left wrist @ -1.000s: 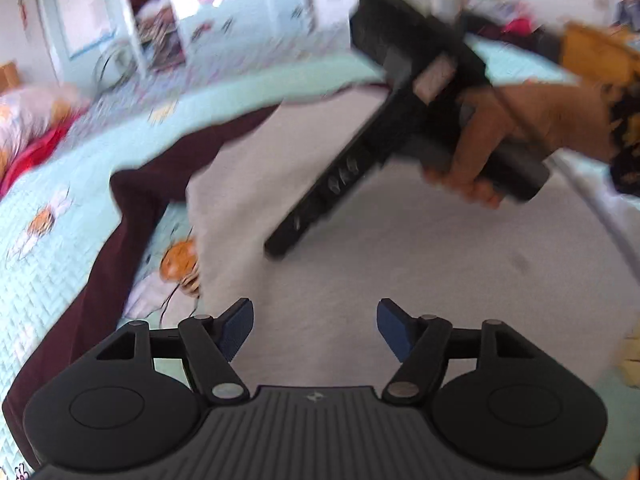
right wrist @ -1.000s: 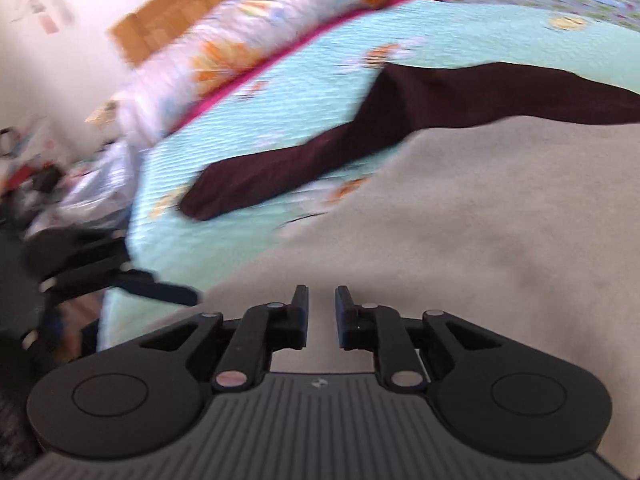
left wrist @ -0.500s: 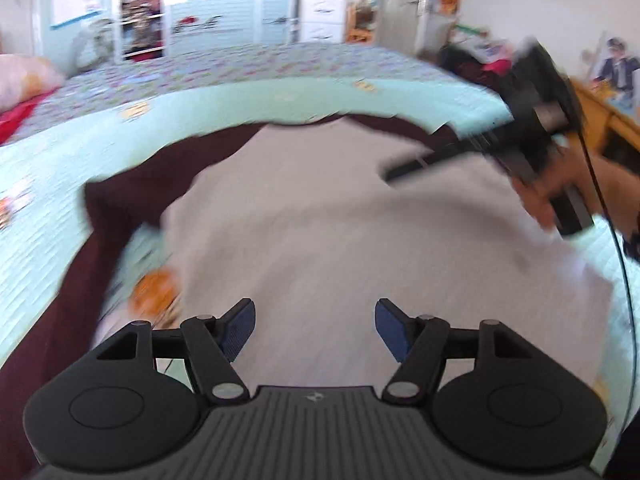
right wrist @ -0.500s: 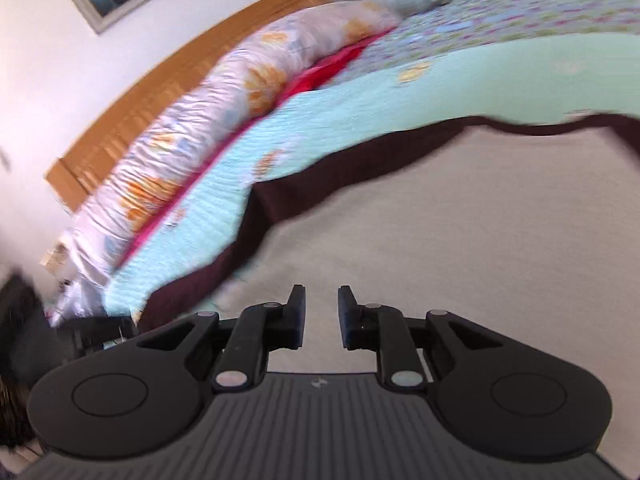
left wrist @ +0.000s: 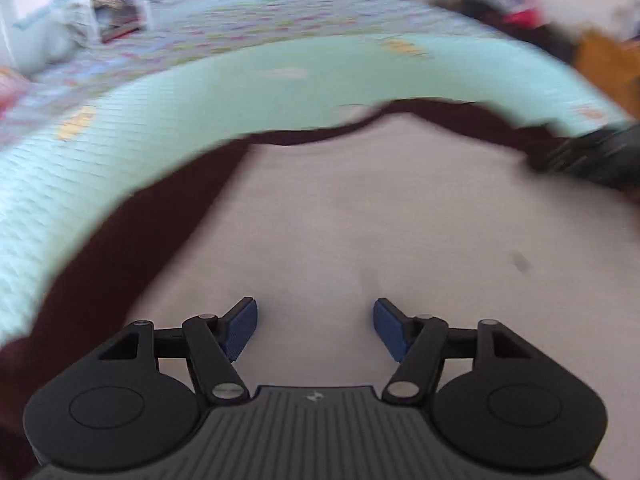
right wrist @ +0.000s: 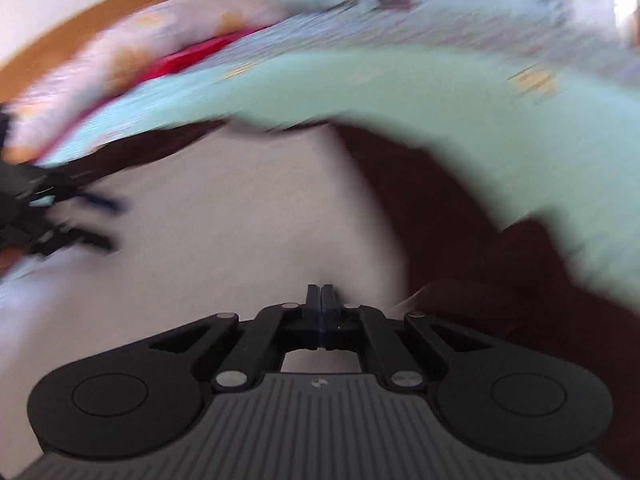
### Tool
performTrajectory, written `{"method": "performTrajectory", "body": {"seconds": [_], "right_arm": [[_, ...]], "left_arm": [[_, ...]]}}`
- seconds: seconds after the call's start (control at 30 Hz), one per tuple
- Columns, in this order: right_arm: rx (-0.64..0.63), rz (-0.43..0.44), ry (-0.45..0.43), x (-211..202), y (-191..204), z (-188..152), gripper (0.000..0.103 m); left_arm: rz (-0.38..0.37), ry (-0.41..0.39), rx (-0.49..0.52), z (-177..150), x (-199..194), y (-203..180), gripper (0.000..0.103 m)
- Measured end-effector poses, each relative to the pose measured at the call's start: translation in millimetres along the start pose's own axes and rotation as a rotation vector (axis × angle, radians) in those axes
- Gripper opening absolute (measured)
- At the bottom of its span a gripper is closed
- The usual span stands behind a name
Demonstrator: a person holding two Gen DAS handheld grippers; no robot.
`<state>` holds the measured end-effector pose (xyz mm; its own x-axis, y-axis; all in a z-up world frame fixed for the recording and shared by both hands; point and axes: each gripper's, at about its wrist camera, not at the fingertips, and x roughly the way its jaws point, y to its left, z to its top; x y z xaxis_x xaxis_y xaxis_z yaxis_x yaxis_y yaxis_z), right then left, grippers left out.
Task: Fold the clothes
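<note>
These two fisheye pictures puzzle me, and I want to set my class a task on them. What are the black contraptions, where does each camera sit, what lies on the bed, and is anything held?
Each picture comes from a camera fixed on a hand-held two-finger gripper, looking along its fingers. The left gripper is open, over a beige garment with dark maroon sleeves, spread on a mint-green quilt. The right gripper is shut; whether it pinches cloth is unclear. Both views are blurred.

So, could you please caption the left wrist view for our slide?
Open left gripper poised over a beige garment with dark maroon sleeves.
</note>
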<state>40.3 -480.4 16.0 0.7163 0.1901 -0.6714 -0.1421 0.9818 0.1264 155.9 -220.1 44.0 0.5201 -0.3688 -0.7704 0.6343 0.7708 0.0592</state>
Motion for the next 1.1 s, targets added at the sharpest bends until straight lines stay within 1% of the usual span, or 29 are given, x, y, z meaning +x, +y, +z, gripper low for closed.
{"method": "performTrajectory", "body": {"seconds": [0.07,0.1,0.13,0.17,0.2,0.27,0.3,0.33,0.37,0.4,0.43,0.5,0.53,0.57,0.6,0.63,0.67,0.7,0.73,0.77,0.8,0.83,0.87,0.93,0.97,1.0,1.03,1.07,1.1], "right_arm": [[0.015,-0.091,-0.053,4.8,-5.0,8.9,0.002],[0.025,-0.111,-0.062,3.8,-2.0,8.2,0.003],[0.014,-0.099,-0.072,-0.6,5.8,4.6,0.006],[0.013,-0.009,-0.066,-7.3,14.5,-1.4,0.007],[0.014,0.083,-0.059,-14.0,23.1,-7.6,0.007],[0.020,0.303,-0.011,-26.6,36.2,-24.2,0.006],[0.009,0.374,0.017,-27.9,42.6,-31.2,0.007],[-0.004,0.387,0.046,-23.9,42.7,-36.3,0.007],[-0.016,0.394,0.073,-19.8,42.1,-41.0,0.003],[-0.026,0.343,0.063,-15.2,32.8,-41.6,0.001],[-0.016,0.261,0.018,-17.4,19.6,-39.0,0.001],[-0.017,0.000,-0.048,-24.5,-7.7,-32.0,0.001],[0.038,-0.003,-0.054,-29.8,-19.1,-29.3,0.002],[0.089,-0.008,-0.060,-35.5,-29.3,-26.6,0.002],[0.099,-0.024,-0.072,-44.5,-25.5,-24.3,0.011],[0.083,0.031,-0.086,-53.3,-16.0,-24.0,0.011],[0.068,0.089,-0.097,-62.0,-6.5,-23.8,0.011],[0.069,0.172,-0.089,-68.6,2.0,-25.6,0.011],[0.067,0.252,-0.069,-74.3,8.4,-30.1,0.011],[0.055,0.311,-0.043,-75.5,12.1,-35.9,0.012],[0.035,0.334,-0.007,-75.4,13.0,-45.1,0.016],[0.026,0.281,0.028,-74.9,7.7,-58.3,0.016],[0.107,0.255,0.013,-78.9,-10.9,-70.4,0.002],[0.265,0.202,-0.016,-87.3,-46.5,-93.5,0.001],[0.271,0.179,-0.034,-95.9,-45.0,-93.8,0.002],[0.275,0.159,-0.053,-104.1,-43.1,-93.6,0.002],[0.255,0.160,-0.074,-109.2,-36.9,-89.2,0.009],[0.237,0.163,-0.097,-113.9,-31.0,-84.8,0.011],[0.251,0.200,-0.132,-113.1,-30.0,-79.4,0.011]], "left_arm": [[0.070,-0.017,0.009,6.2,5.9,7.1,0.079],[0.110,-0.022,0.008,8.7,6.2,9.5,0.077],[0.105,-0.031,-0.001,10.1,1.7,10.0,0.074],[0.081,-0.048,-0.011,8.9,-6.2,9.7,0.069],[0.030,-0.067,0.006,4.9,-14.0,5.9,0.069],[-0.070,-0.104,0.042,-3.3,-28.7,-2.0,0.073],[-0.043,-0.098,0.099,-9.7,-23.2,-9.1,0.074],[0.018,-0.098,0.133,-15.3,-12.8,-10.0,0.078],[0.078,-0.097,0.165,-20.4,-2.9,-10.6,0.102],[0.125,-0.101,0.159,-14.9,0.5,-4.6,0.103],[0.173,-0.105,0.152,-9.4,4.0,1.5,0.103],[0.268,-0.113,0.140,1.6,10.8,13.5,0.103],[0.314,-0.117,0.133,6.9,14.0,19.4,0.103],[0.329,-0.112,0.128,10.4,12.5,22.2,0.099],[0.344,-0.107,0.124,13.9,11.0,25.1,0.089],[0.355,-0.103,0.118,17.2,9.0,27.7,0.082],[0.299,-0.109,0.097,18.1,-0.3,26.6,0.070],[0.244,-0.115,0.079,18.6,-9.5,25.4,0.070],[0.188,-0.119,0.104,12.1,-16.4,20.7,0.072],[0.136,-0.121,0.131,5.3,-22.5,16.1,0.076],[0.157,-0.086,0.192,-7.1,-14.7,13.8,0.081],[0.195,-0.073,0.223,-17.2,-6.1,16.6,0.090],[0.207,-0.074,0.164,-15.9,-5.8,28.1,0.103],[0.232,-0.078,0.050,-13.2,-5.5,50.9,0.103],[0.264,-0.080,0.030,-10.1,-9.1,56.1,0.096],[0.280,-0.084,0.042,-8.1,-14.6,54.7,0.085],[0.293,-0.089,0.054,-6.3,-20.2,53.3,0.082],[0.254,-0.100,0.064,-7.5,-26.0,52.2,0.082],[0.217,-0.110,0.076,-8.9,-31.5,51.2,0.084]]}}
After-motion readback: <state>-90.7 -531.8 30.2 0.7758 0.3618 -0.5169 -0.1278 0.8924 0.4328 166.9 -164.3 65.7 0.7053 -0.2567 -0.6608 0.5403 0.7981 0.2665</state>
